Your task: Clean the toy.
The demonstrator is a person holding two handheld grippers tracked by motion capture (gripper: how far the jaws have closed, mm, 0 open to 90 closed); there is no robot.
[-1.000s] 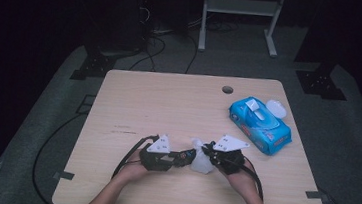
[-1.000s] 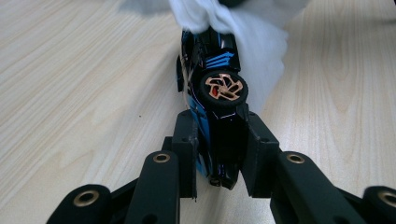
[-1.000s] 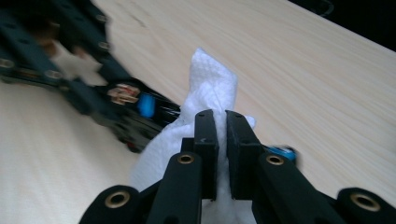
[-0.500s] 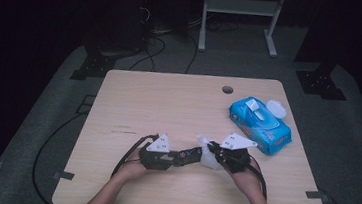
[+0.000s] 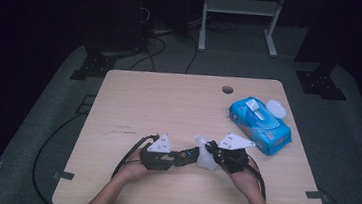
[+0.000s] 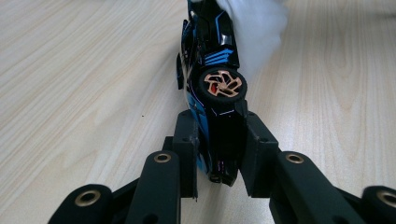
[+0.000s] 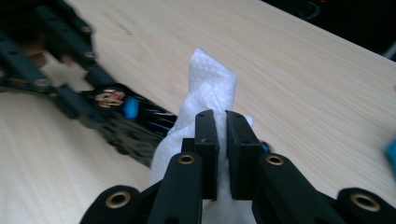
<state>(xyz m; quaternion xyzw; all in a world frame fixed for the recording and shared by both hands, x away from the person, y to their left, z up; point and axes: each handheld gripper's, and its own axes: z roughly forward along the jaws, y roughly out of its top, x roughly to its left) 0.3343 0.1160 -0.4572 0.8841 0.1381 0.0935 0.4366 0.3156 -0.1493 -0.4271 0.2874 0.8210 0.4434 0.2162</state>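
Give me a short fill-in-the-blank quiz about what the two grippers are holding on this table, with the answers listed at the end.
1. The left gripper is clamped on a black and blue toy ____.
2. The right gripper pinches a white ____ against that toy.
3. The toy's wheel facing the left gripper's camera has a ____-coloured rim.
4. At the far right of the wooden table lies a ____ pack of wipes.

Missing words: car; wipe; copper; blue
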